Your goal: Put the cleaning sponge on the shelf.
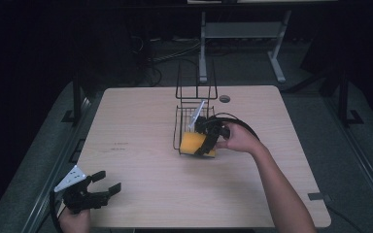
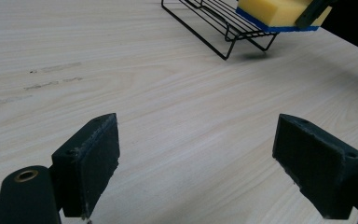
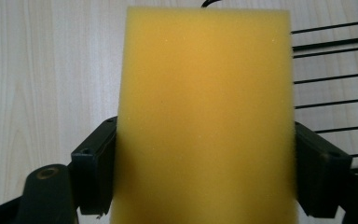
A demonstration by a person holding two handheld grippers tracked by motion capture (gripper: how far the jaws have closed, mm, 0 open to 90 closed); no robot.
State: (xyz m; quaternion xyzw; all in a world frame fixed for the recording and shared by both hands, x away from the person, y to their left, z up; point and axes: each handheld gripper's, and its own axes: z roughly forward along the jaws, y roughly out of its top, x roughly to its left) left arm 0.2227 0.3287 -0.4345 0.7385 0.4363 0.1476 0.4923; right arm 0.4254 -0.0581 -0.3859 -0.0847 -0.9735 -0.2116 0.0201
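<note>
A yellow sponge [image 1: 193, 142] with a blue underside sits at the near end of a black wire rack [image 1: 185, 114] in the middle of the table. My right gripper [image 1: 207, 143] is shut on the sponge, and in the right gripper view the sponge [image 3: 205, 116] stands squeezed between both pads [image 3: 95, 170]. My left gripper [image 1: 106, 187] rests open at the table's near left corner with nothing between its jaws. In the left gripper view the sponge [image 2: 277, 11] and the rack [image 2: 214, 23] lie far ahead, beyond its open gripper [image 2: 214, 163].
The light wood table [image 1: 141, 160] has a round cable hole [image 1: 225, 98] at the back. The rack has a tall wire back [image 1: 195, 87]. A white desk frame [image 1: 243, 34] stands behind the table on the dark floor.
</note>
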